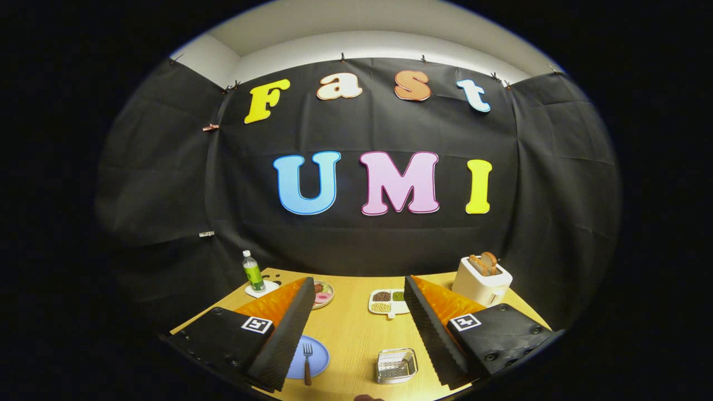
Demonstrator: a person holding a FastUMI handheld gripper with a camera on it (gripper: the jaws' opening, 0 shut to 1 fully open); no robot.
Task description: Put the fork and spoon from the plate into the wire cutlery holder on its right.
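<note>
While I hold fingers (356,328) apart above surface (351,334), fork (307,361) lies on plate (317,362), left of wire holder (396,365).

gripper view high above table (356,334), facing booth wall, tool (356,334) fingers below

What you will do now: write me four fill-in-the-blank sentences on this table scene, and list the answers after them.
1. The fork lies on the ___ plate.
2. Bread slices stand in the white ___ at the table's far right corner.
3. The jaws of the gripper stand ___, gripping nothing.
4. The wire cutlery holder stands to the ___ of the plate.
Missing words: blue; toaster; open; right.
</note>
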